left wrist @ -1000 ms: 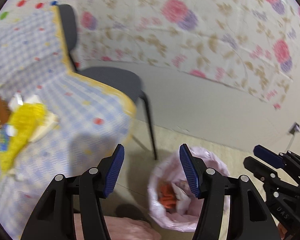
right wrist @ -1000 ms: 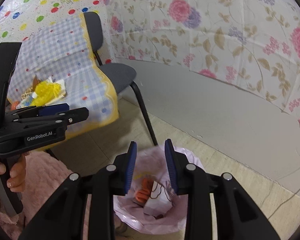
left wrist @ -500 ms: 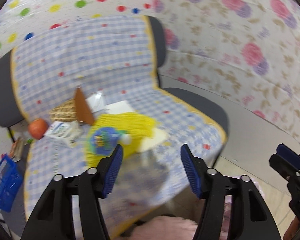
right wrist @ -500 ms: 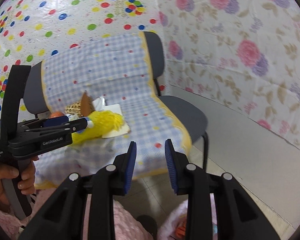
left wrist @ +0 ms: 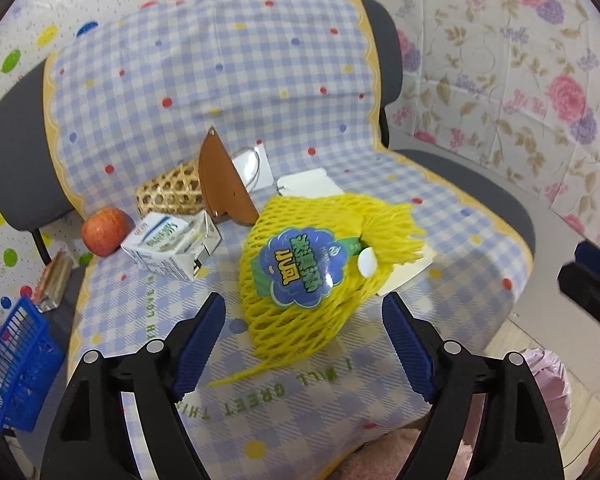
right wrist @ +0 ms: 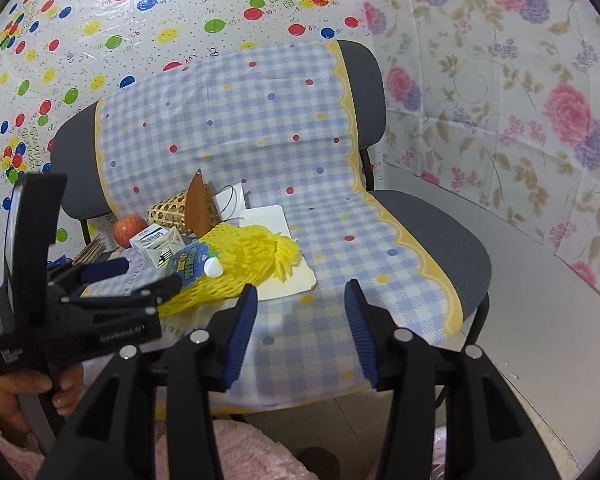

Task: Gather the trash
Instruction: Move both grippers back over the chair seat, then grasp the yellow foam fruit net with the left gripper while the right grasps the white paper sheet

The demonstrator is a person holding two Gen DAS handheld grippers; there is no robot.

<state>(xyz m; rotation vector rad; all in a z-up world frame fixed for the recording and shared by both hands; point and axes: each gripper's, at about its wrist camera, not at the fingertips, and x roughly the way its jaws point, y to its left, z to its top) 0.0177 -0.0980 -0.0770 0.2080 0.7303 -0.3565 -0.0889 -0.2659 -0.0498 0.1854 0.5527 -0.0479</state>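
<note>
Your left tool (left wrist: 302,344) stands wide, its blue pads well apart and holding nothing. Just ahead of it, partly between the pad tips, lies the yellow foam net (left wrist: 312,272) with its blue and green label, resting on the checked cloth (left wrist: 260,80) that covers the chair (left wrist: 480,184). Under the net's far side sits a white card (left wrist: 408,268). Beyond the net and to the left of your left tool's line lie a small milk carton (left wrist: 172,246), an apple (left wrist: 106,230) just past it, and a woven bamboo cone (left wrist: 170,194) with a brown curved piece (left wrist: 224,182) leaning on it. A white tag with a wire loop (left wrist: 254,168) lies behind that. Far left, below the seat, a blue basket (left wrist: 16,364) stands on the floor.

Your right tool (right wrist: 302,334) is also wide and empty, held above the front of the seat cloth with nothing between its pads. From it, the yellow net (right wrist: 236,270) lies ahead and to the left, and your left tool (right wrist: 140,276) shows at the left edge, right beside the net. Low to the right of your left tool, the rim of a pink trash bag (left wrist: 552,384) is visible.
</note>
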